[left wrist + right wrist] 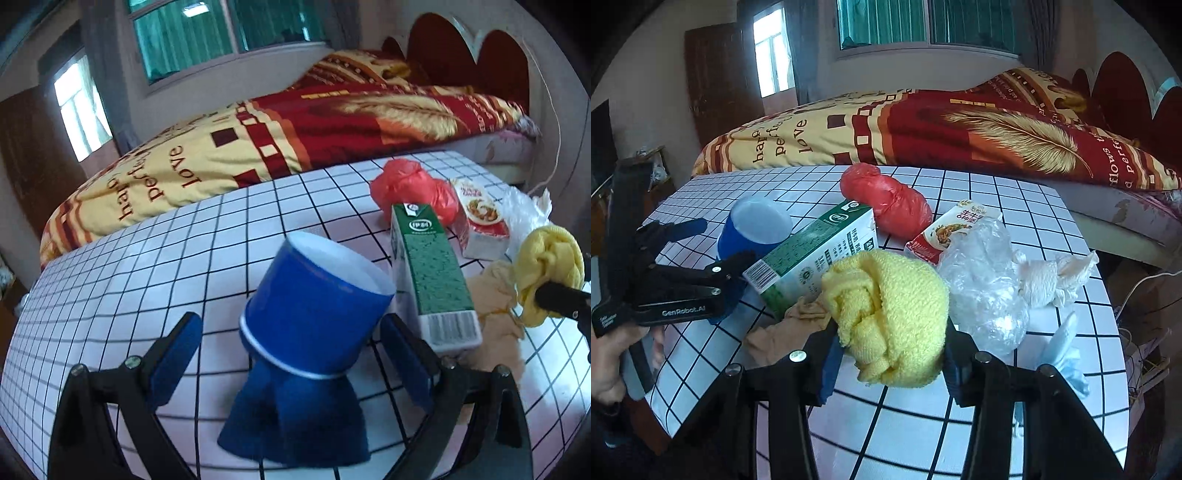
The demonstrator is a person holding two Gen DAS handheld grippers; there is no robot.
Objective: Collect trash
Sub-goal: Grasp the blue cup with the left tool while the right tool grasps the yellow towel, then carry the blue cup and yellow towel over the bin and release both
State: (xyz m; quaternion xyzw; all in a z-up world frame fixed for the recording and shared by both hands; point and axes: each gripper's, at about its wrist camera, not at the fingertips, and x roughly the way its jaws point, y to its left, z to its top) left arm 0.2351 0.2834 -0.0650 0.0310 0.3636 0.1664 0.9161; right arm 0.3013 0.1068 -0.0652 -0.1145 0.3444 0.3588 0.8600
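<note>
The right gripper point(888, 363) has its pads pressed into a yellow cloth point(886, 317), holding it just above the checked table point(960, 424), so the thing now is to carry it off without dragging the tan rag point(783, 332) that lies just beneath and beside it. A straight lift before any sideways move looks wisest, since the clear plastic point(982, 288) and the milk carton point(812, 254) crowd it on either side. The left gripper point(291, 365) stands wide, its jaws either side of a blue cup point(317, 302) tipped on its side, pads not touching it as far as I can see. Closing gently on the cup's body should do, as paper crushes easily. A red bag point(886, 203), a snack box point(945, 229) and crumpled tissue point(1052, 277) wait farther back on the table.
</note>
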